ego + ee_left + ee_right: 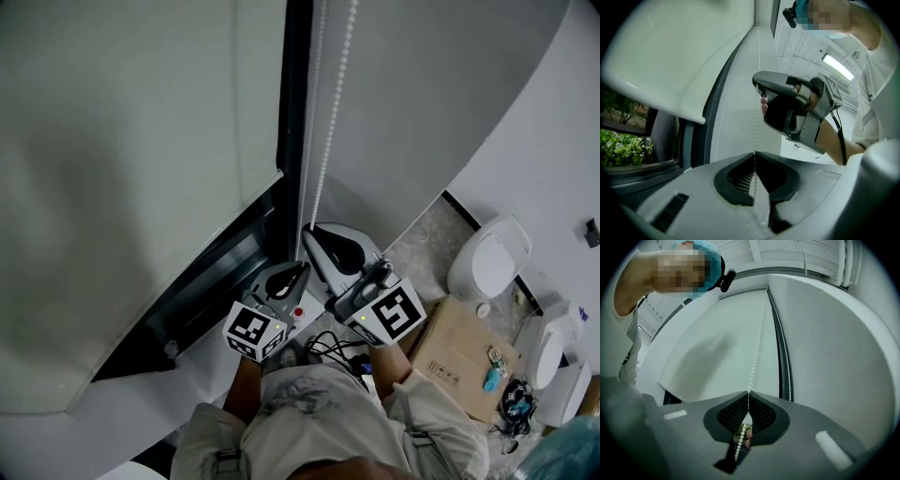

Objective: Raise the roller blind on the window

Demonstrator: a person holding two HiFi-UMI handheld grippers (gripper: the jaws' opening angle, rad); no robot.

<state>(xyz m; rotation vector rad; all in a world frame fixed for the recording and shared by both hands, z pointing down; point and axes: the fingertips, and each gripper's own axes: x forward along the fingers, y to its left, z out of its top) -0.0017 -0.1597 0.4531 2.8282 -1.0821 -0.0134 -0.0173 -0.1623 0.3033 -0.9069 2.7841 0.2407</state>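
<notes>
Blind [122, 187] hangs left of the chain [330, 122]. Its bottom edge stops partway up the window, so the dark frame [292, 94] and a strip of glass show beneath it. In the left gripper view, greenery [618, 145] shows through that glass, far left of the chain [755, 122].

You have both grippers low on the chain, on one strand. Your right gripper [311, 234] has its jaws closed on the beads, which run straight up from the tips [748, 392]. Your left gripper [298, 272] sits just below it on the chain, its jaws also shut with the beads pinched at the tips [754, 154]. From there, your right gripper [757, 86] shows directly above on the chain.

A second strand [786, 362] runs just right of the gripped one, along the frame. A box [459, 356] lies on the floor, well right of the chain.
</notes>
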